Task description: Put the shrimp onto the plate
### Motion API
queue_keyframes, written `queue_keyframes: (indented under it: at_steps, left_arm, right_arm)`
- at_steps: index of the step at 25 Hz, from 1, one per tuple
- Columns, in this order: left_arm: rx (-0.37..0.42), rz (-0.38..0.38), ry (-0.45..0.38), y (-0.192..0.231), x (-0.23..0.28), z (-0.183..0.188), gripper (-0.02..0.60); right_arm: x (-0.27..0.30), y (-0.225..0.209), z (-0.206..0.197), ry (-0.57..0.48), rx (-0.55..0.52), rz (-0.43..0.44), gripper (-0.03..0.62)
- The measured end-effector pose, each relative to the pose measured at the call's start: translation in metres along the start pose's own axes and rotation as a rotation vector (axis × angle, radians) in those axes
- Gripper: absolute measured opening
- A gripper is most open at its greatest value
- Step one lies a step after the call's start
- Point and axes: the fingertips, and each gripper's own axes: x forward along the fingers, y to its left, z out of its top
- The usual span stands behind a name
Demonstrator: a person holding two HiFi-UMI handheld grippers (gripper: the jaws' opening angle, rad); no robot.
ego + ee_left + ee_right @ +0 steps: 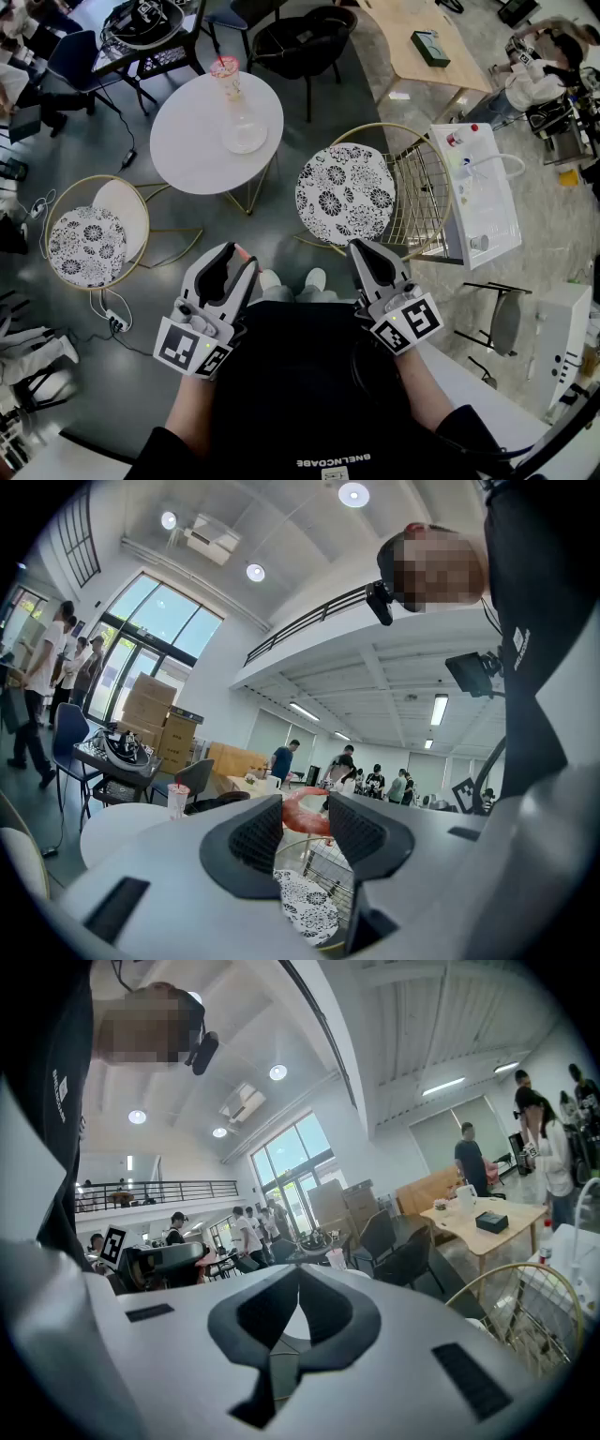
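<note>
A pink-orange shrimp (302, 812) sits between the dark pads of my left gripper (305, 829), which is shut on it; in the head view only its tip (242, 252) shows past the left gripper (232, 260). My right gripper (298, 1283) is shut with its fingertips touching and nothing between them; in the head view it (362, 247) is held level, in front of the person's body like the left one. A clear glass dish (245, 134) stands on the white round table (183, 141), well beyond both grippers.
A cup with a pink lid (225, 69) stands beside the dish. A flower-patterned chair seat (345, 193) with a wire back (420, 195) is just ahead, a second patterned chair (86, 246) is at the left, and a white box (480, 192) at the right. Several people stand further off.
</note>
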Motion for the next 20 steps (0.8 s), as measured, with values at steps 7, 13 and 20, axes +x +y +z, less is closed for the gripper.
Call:
queue_keyframes:
  at_steps: [7, 13, 20]
  left_arm:
    - [0.023, 0.015, -0.013, 0.014, -0.017, 0.005, 0.158]
    - [0.066, 0.010, -0.059, 0.024, -0.019, 0.022, 0.158]
    - [0.106, -0.011, -0.101, 0.042, -0.021, 0.044, 0.158]
  right_arm:
    - [0.011, 0.020, 0.000, -0.006, -0.046, 0.009, 0.018]
    - [0.027, 0.036, 0.010, -0.029, -0.068, 0.034, 0.018]
    - [0.052, 0.055, 0.033, -0.086, -0.109, 0.039, 0.018]
